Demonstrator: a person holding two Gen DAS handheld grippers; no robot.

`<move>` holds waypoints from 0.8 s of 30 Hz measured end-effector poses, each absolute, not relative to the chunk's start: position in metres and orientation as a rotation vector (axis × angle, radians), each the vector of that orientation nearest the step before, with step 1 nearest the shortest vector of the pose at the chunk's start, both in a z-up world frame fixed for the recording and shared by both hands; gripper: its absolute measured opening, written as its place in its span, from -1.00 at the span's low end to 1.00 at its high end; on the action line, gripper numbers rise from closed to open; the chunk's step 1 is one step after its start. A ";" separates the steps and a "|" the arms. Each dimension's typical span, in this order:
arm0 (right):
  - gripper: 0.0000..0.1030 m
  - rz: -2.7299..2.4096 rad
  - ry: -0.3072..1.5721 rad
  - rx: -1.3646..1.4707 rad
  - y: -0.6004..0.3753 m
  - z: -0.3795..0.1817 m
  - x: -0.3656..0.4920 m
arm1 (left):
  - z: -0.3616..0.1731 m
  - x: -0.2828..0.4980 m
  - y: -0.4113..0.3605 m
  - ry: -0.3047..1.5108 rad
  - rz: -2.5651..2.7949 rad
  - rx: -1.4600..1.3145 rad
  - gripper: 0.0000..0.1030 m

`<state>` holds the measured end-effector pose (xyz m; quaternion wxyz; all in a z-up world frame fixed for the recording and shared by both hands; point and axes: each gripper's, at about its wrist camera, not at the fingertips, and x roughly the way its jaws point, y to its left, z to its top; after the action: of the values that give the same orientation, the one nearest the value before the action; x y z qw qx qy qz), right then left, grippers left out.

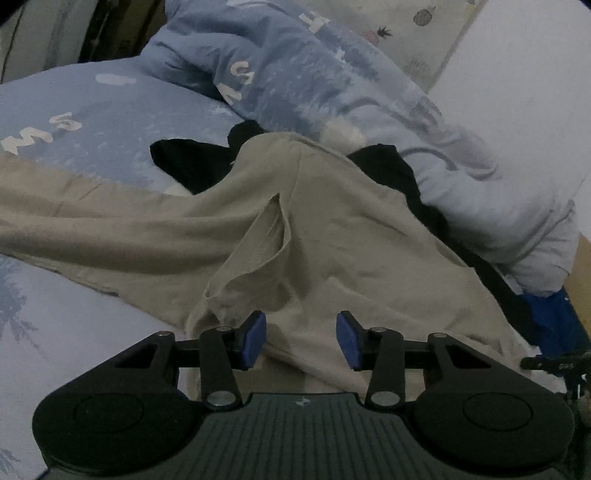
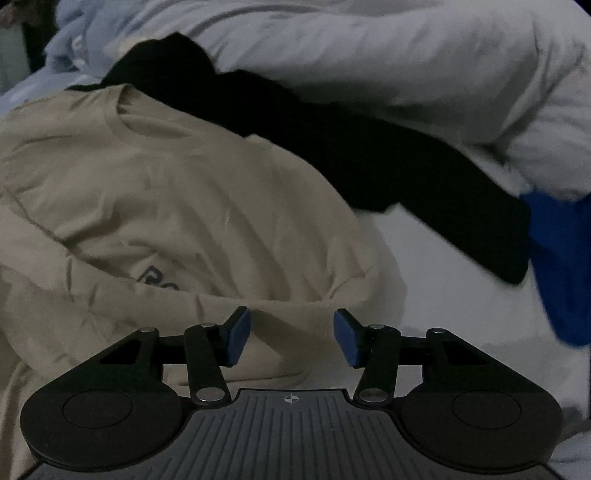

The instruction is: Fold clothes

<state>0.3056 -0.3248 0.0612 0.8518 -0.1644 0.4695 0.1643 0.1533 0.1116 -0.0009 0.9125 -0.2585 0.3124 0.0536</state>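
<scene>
On the bed, read left to right. My left hand-held gripper [image 1: 301, 339]: jaws partly apart, blue pads [image 1: 255, 338] clear of the cloth, nothing pinched; it hangs over a raised fold of the beige T-shirt [image 1: 332, 236]. That shirt, the garment to be folded, lies crumpled across the middle of the bed, one part trailing off to the left edge of the left view, over the pale blue printed duvet [image 1: 110, 122], which bears white letters and tree shapes. A black garment [image 1: 192, 162] shows from under the shirt's far edge and again along its right side. Behind these, the duvet is heaped high; beyond it, a pineapple-print cloth [image 1: 417, 33]. At far right in this view, a slice of blue fabric [image 1: 554, 317]. My right hand-held gripper [image 2: 291, 338]: jaws likewise partly apart, gripping nothing, held over the near hem of the beige T-shirt [image 2: 166, 184], whose neckline faces away and whose dark printed lettering [image 2: 157, 277] is half hidden in a crease. Right of the shirt: the black garment [image 2: 369, 155], stretched diagonally, then the blue fabric [image 2: 565, 258] at the edge.
</scene>
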 end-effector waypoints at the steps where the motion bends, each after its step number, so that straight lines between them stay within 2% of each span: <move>1: -0.03 0.342 0.988 -0.324 -0.328 0.064 0.305 | -0.001 0.153 0.112 0.645 0.112 -0.532 -0.08; 7: 0.01 0.377 0.950 -0.218 -0.349 0.084 0.257 | -0.002 0.153 0.111 0.650 0.122 -0.530 -0.07; 13: -0.03 0.382 1.012 -0.311 -0.352 0.054 0.215 | -0.003 0.153 0.111 0.655 0.132 -0.529 -0.07; 14: -0.10 0.367 1.019 -0.323 -0.352 0.048 0.214 | -0.003 0.153 0.111 0.656 0.133 -0.528 -0.07; 15: -0.61 0.350 1.018 -0.335 -0.352 0.043 0.213 | -0.003 0.153 0.111 0.657 0.135 -0.528 -0.07; 16: -0.95 0.322 1.013 -0.346 -0.355 0.038 0.213 | -0.004 0.152 0.111 0.657 0.137 -0.528 -0.07; 21: -0.93 0.231 1.017 -0.209 -0.394 0.037 0.203 | -0.008 0.153 0.114 0.687 0.146 -0.554 -0.07; 23: -0.78 0.220 1.027 -0.211 -0.398 0.037 0.197 | -0.009 0.154 0.114 0.698 0.148 -0.549 -0.07; 24: -0.58 0.207 1.033 -0.216 -0.399 0.039 0.195 | -0.009 0.155 0.115 0.702 0.149 -0.545 -0.07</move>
<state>0.1948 -0.3986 0.0390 0.8588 -0.1029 0.4921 0.0985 0.1547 0.1145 -0.0088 0.9002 -0.2635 0.3392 0.0722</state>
